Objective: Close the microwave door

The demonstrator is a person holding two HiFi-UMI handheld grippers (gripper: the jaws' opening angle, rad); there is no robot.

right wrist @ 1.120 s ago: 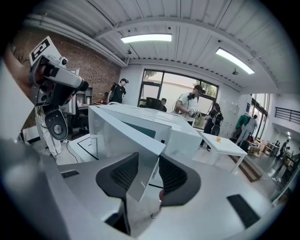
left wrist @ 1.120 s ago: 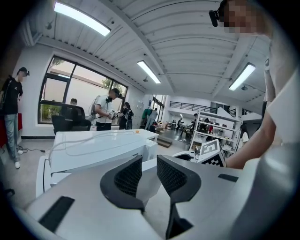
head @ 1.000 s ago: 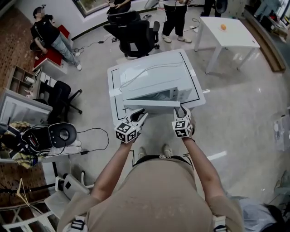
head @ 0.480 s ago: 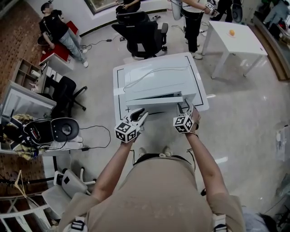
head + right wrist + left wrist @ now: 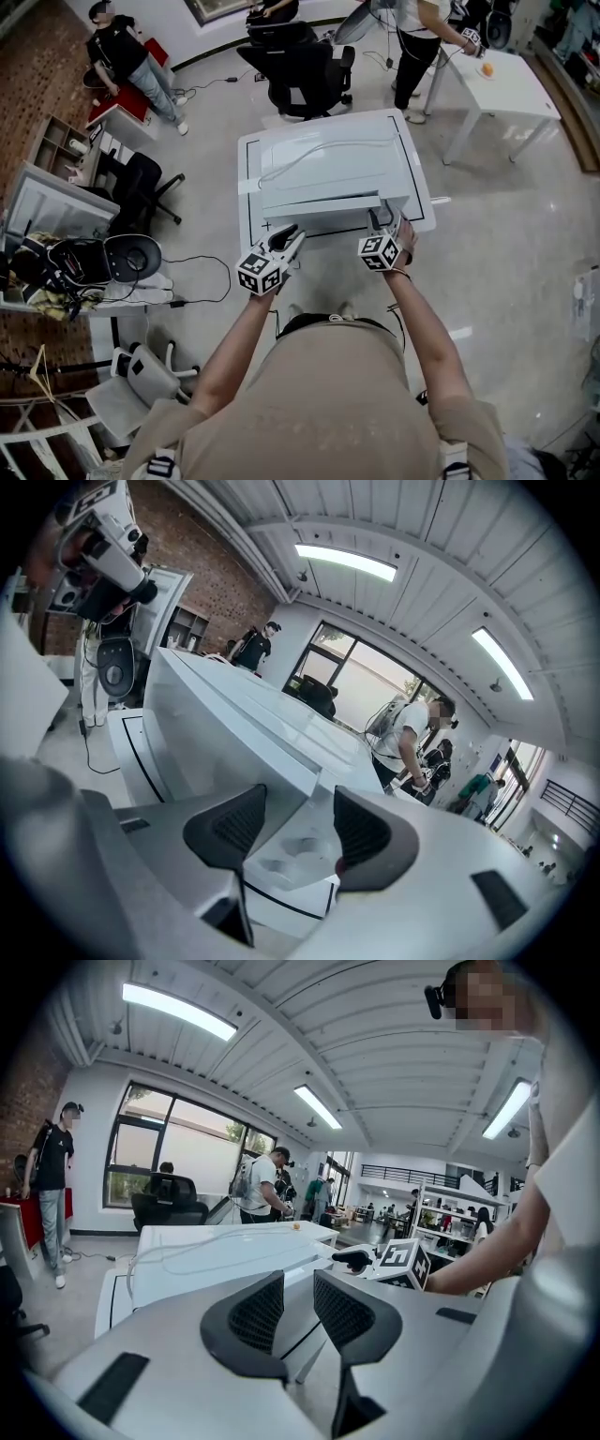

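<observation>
One microwave (image 5: 323, 164), two hand-held grippers (image 5: 291, 234) (image 5: 379, 223), two white tables (image 5: 251, 216) (image 5: 511, 84)

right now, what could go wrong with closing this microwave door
1. The right gripper sits at the right end of the microwave door. Its jaws have just been opening and nothing is between them, so if the door has not latched, it may drift back open.
2. The left gripper hangs close to the front edge of the table and could knock it on a forward push.
</observation>
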